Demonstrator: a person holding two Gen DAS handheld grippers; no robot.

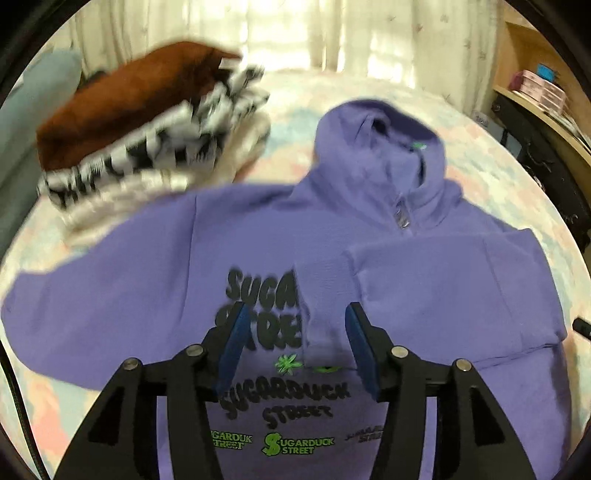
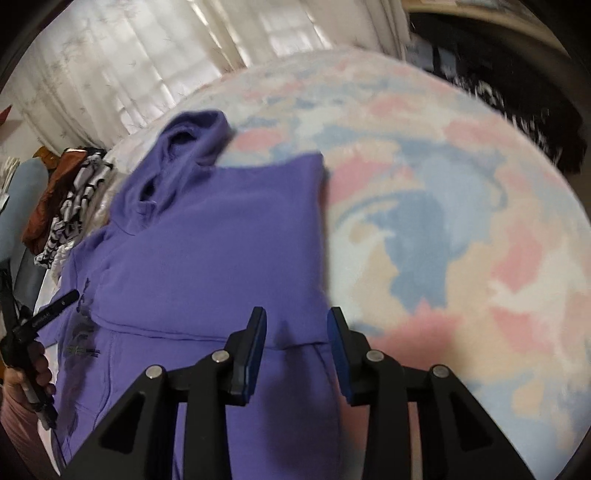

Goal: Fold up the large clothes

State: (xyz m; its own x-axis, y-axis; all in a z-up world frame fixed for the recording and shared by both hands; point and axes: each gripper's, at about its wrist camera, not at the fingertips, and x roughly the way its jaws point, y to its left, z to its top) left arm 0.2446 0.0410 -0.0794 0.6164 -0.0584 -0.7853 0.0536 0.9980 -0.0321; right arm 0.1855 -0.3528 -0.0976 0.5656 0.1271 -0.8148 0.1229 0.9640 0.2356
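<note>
A purple hoodie with a black and green "Sugarduck Street" print lies face up on a pastel bedspread, its hood at the far end. One sleeve is folded across the chest, and its cuff lies between the fingers of my left gripper. The blue pads stand apart from the cuff, so that gripper is open. In the right wrist view my right gripper hovers open over the hoodie's folded side edge, with the cloth below its fingers. A hand at the left edge holds the left gripper.
A stack of folded clothes, brown on top, then black-and-white, then cream, sits at the far left beside the hoodie. Pale curtains hang behind the bed. A wooden shelf and dark clutter stand at the right. Bare bedspread stretches to the right.
</note>
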